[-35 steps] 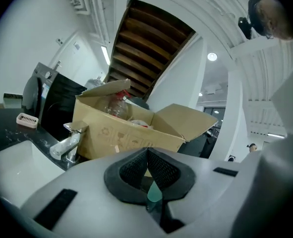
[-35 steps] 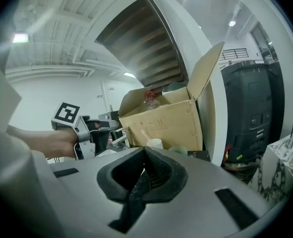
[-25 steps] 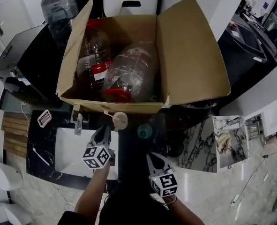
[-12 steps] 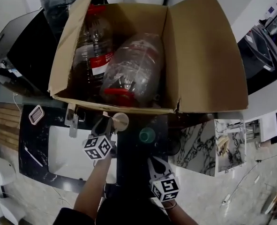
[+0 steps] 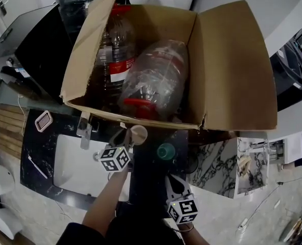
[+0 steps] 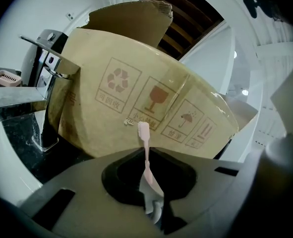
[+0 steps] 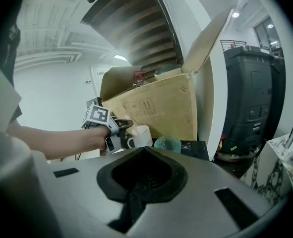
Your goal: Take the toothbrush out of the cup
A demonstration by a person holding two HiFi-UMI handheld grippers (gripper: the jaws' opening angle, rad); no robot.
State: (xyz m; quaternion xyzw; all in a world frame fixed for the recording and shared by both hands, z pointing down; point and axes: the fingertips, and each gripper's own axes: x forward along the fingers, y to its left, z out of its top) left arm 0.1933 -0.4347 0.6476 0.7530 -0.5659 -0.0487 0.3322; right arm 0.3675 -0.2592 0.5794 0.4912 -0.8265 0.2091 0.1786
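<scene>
A pink toothbrush (image 6: 145,143) stands upright between the jaws of my left gripper (image 6: 147,175), which is shut on its handle. The bristle head points at the cardboard box. In the head view the left gripper (image 5: 124,137) sits just left of a pale cup (image 5: 138,132), and the toothbrush (image 5: 125,127) slants over the cup's rim. Whether its lower end is still inside the cup I cannot tell. The right gripper view shows the cup (image 7: 140,136) beside the left gripper (image 7: 117,128). My right gripper (image 5: 169,177) hangs back near my body, shut and empty.
A large open cardboard box (image 5: 232,75) holding big plastic bottles (image 5: 156,80) stands right behind the cup. A teal round object (image 5: 166,150) sits right of the cup. A faucet (image 5: 84,131) and white sink (image 5: 76,167) lie to the left, with a pink soap dish (image 5: 43,120).
My left gripper has edged forward, closer to the cup and toothbrush. The head view has shifted, so the box now sits lower. The right gripper has stayed back.
</scene>
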